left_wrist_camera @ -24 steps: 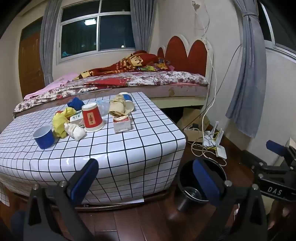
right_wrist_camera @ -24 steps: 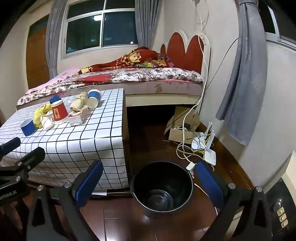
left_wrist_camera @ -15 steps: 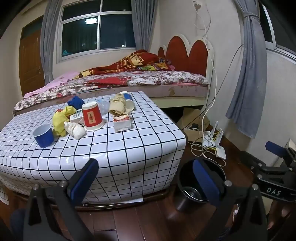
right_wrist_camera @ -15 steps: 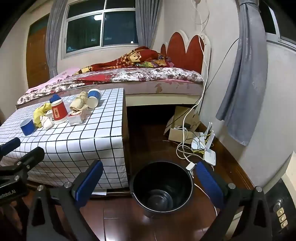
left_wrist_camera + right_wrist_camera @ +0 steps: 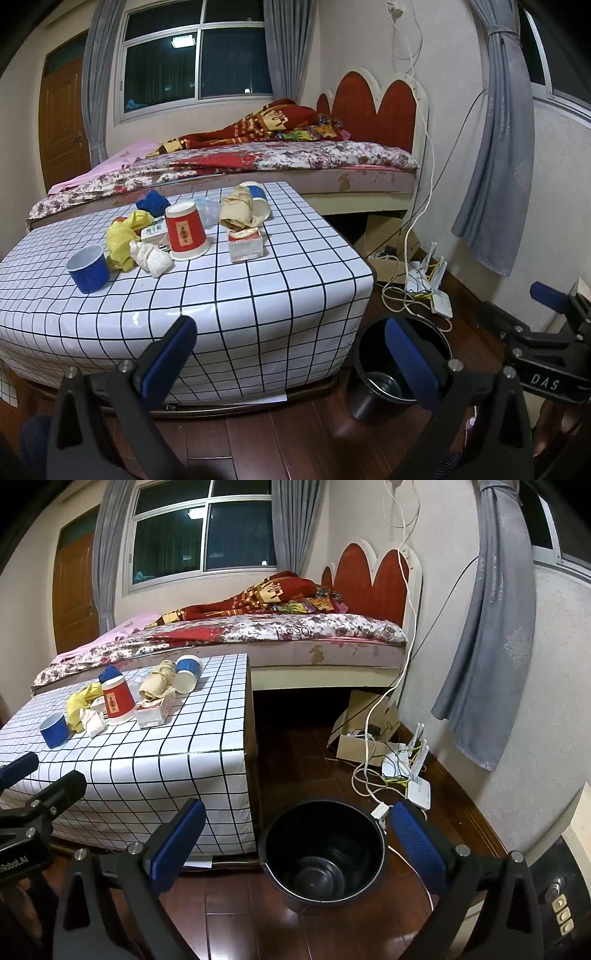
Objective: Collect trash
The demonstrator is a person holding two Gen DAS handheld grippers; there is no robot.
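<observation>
Trash lies on a table with a white checked cloth (image 5: 258, 295): an upturned red paper cup (image 5: 185, 232), a blue cup (image 5: 88, 268), yellow crumpled wrap (image 5: 123, 236), white crumpled paper (image 5: 151, 258), a small red-white box (image 5: 245, 243), a beige wad (image 5: 238, 210) and a tipped blue cup (image 5: 258, 199). A black bucket (image 5: 321, 853) stands on the floor right of the table. My left gripper (image 5: 288, 354) is open and empty, short of the table's front edge. My right gripper (image 5: 295, 842) is open and empty above the bucket.
A bed (image 5: 280, 162) with a red headboard stands behind the table. White cables, a router (image 5: 417, 779) and a cardboard box (image 5: 362, 734) lie on the wood floor by the right wall. A grey curtain (image 5: 484, 646) hangs at the right.
The left wrist view has shifted very slightly; both grippers stay open and nearly still. Nothing on the table has moved.
</observation>
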